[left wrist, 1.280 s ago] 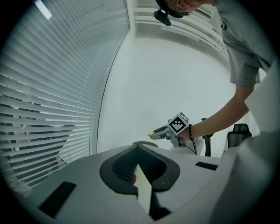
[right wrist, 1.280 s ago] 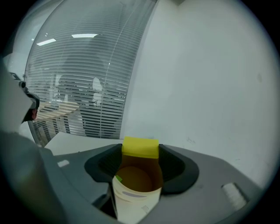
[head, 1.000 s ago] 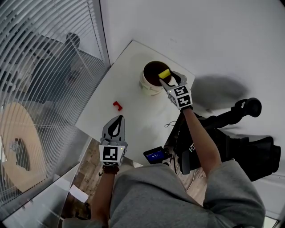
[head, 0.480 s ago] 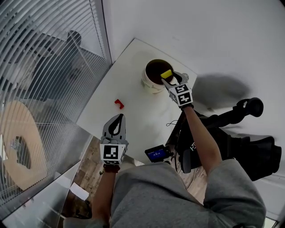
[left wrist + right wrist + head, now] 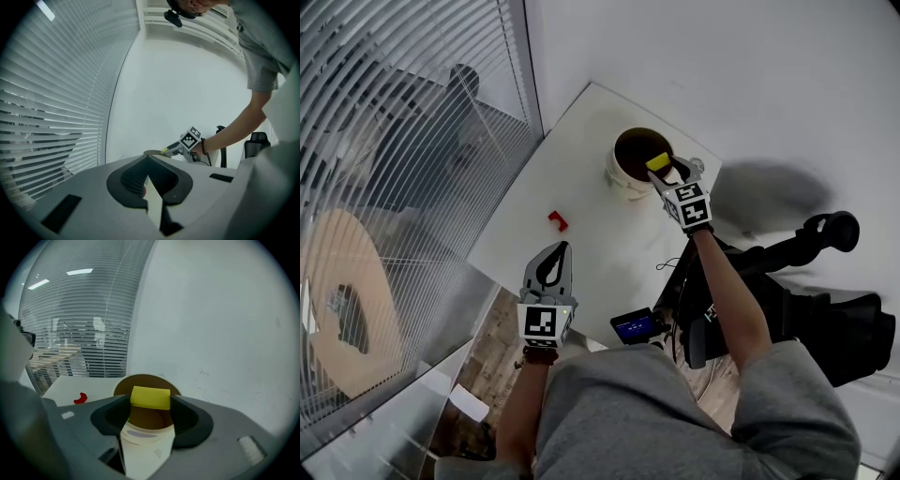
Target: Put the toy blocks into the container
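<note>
A white container [image 5: 623,178] with a brown inside stands at the far end of the white table [image 5: 581,187]. My right gripper [image 5: 659,167] is shut on a yellow block [image 5: 657,161] and holds it over the container's right rim. In the right gripper view the yellow block [image 5: 150,397] sits clamped between the jaws, just above the container's mouth [image 5: 140,380]. A small red block [image 5: 558,221] lies on the table's middle, also seen as the red block [image 5: 80,398]. My left gripper [image 5: 560,251] hovers near the table's front edge, shut and empty, well short of the red block.
Glass with slatted blinds [image 5: 412,141] runs along the left of the table. A black tripod and gear [image 5: 806,244] stand on the floor at the right. A small device with a blue screen [image 5: 633,326] and a thin cable [image 5: 670,262] are by the table's near right corner.
My right gripper has sunk a little with the yellow block, closer to the container's mouth. The left gripper and the red block have stayed put.
</note>
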